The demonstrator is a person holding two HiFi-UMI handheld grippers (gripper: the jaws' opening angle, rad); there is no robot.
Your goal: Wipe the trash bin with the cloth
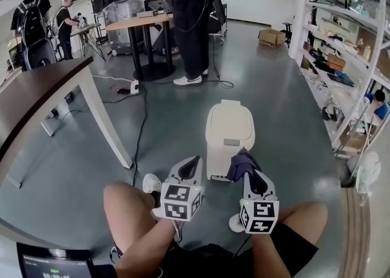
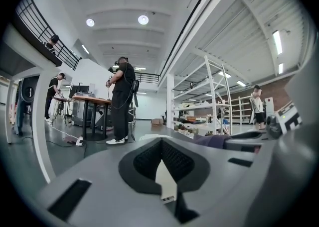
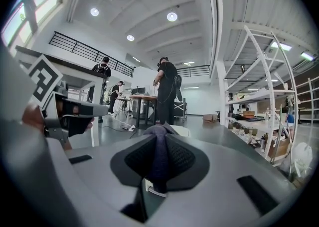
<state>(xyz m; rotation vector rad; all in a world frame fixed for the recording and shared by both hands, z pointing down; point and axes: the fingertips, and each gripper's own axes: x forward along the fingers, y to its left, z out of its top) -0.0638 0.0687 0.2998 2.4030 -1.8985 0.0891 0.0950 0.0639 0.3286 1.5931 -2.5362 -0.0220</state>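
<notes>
Bin (image 1: 230, 131), cream with its lid down, stands upright on the floor (image 1: 292, 118) just ahead of both grippers, its length running away from the person; the right gripper (image 1: 251, 174) is at the bin's near right corner, clamped on a dark purple cloth (image 1: 241, 162) that bunches against that corner, though I cannot tell whether it touches; the left gripper (image 1: 190, 164) is just beside the bin's near left side, with nothing in it.

Left gripper view: the left gripper (image 2: 160, 144) has its pads (image 2: 144, 161) meeting at the tips, nothing between them; the bin (image 2: 163, 177) shows pale through the wedge below; the cloth (image 2: 214, 140) lies off to the right.

Right gripper view: the right gripper (image 3: 159, 142) is closed on the cloth (image 3: 158, 164), which rises as a dark fold between the pads; the bin (image 3: 182, 130) lies straight beyond the jaws, a little right.

Judging by this, wiping has barely begun; the right gripper holds the cloth and is the nearer, so the stroke likely runs forward along the lid.
</notes>
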